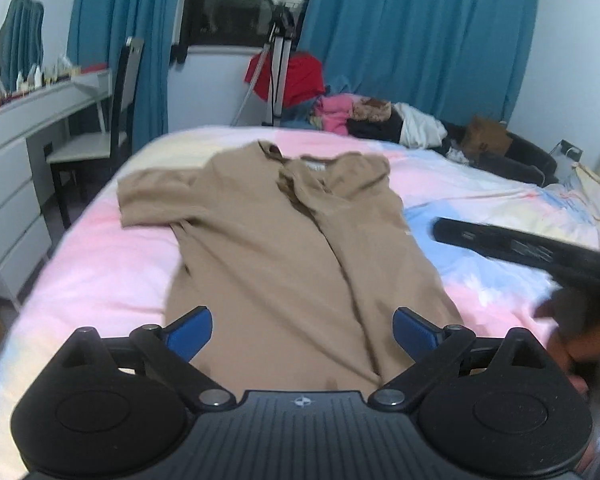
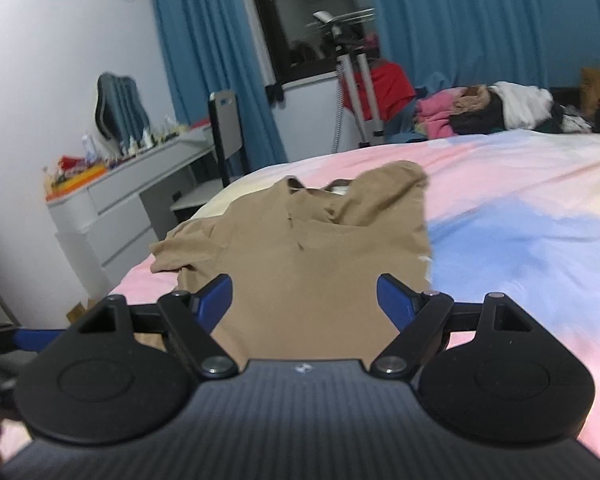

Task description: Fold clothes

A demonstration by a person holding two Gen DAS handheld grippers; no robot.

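A tan short-sleeved shirt (image 1: 284, 240) lies spread on the bed, collar at the far end, left sleeve out flat, right sleeve folded in over the chest. It also shows in the right wrist view (image 2: 320, 256). My left gripper (image 1: 302, 328) is open and empty, held over the shirt's near hem. My right gripper (image 2: 304, 298) is open and empty over the shirt's lower half. The right gripper's body shows as a blurred black bar in the left wrist view (image 1: 540, 248), to the right of the shirt.
The bed has a pink, blue and cream cover (image 1: 100, 272). A pile of mixed clothes (image 1: 380, 116) lies at its far edge. A white dresser (image 1: 16, 160) and a chair (image 1: 100, 148) stand to the left. A tripod (image 1: 278, 76) stands before blue curtains.
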